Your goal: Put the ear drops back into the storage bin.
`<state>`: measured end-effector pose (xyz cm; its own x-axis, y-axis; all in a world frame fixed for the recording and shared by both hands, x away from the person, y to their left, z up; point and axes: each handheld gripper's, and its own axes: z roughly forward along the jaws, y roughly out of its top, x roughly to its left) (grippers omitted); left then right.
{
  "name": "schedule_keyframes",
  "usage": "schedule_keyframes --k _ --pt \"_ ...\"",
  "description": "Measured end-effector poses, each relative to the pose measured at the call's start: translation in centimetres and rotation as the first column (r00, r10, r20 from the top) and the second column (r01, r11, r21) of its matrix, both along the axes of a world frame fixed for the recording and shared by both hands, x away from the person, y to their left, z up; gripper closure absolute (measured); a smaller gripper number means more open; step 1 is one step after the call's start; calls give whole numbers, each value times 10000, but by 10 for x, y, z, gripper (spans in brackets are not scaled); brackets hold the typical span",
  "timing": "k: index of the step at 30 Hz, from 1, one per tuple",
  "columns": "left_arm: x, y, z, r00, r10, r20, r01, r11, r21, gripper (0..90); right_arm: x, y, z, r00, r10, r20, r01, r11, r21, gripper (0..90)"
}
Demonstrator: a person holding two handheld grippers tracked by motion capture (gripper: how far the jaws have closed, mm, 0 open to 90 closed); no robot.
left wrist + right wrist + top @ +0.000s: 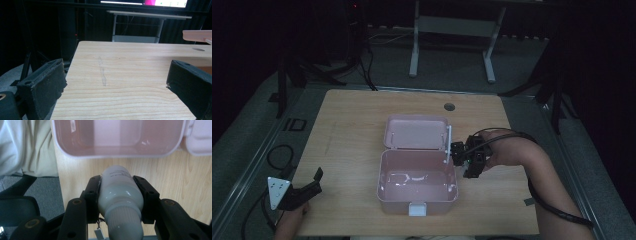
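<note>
A pink box (417, 192) stands open in the middle of the wooden table, its lid (416, 132) laid back behind it; the inside looks bare. Just right of the box is my right gripper (463, 159), held low over the table. In the right gripper view that gripper (117, 182) is shut on a white bottle (120, 195) with a ribbed cap toward the camera, pointing at the box rim (120, 155). My left gripper (316, 182) rests near the front left corner, and in its own view it (115, 72) stands wide open over bare wood.
A round cable hole (449, 106) sits near the table's far edge. The table edge (58, 182) and the person's light clothing (25, 145) lie left of the bottle. Cables trail on the floor at left (279, 155). A white desk frame (452, 25) stands beyond the table.
</note>
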<state>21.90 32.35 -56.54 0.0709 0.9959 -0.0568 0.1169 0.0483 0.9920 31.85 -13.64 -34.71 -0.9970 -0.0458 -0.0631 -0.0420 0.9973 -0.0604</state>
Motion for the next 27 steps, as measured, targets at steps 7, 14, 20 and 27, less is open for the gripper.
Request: schedule_keyframes --k 7,14,20,27 --pt "0 0 0 10000 2 12 -2 10000 -16 24 -1 18 -2 9993 348 -106 -348 9994 20 594" --pt "0 0 0 10000 11 -14 -11 10000 -33 23 -2 35 -5 9975 687 -162 -686 9976 71 594" --pt "0 0 0 10000 -9 29 9 10000 -57 23 -3 51 -11 9953 910 -318 -912 9958 -43 594" --pt "0 0 0 10000 -22 34 23 10000 -42 24 -3 56 -21 9932 1053 -503 -1066 9940 -247 594"
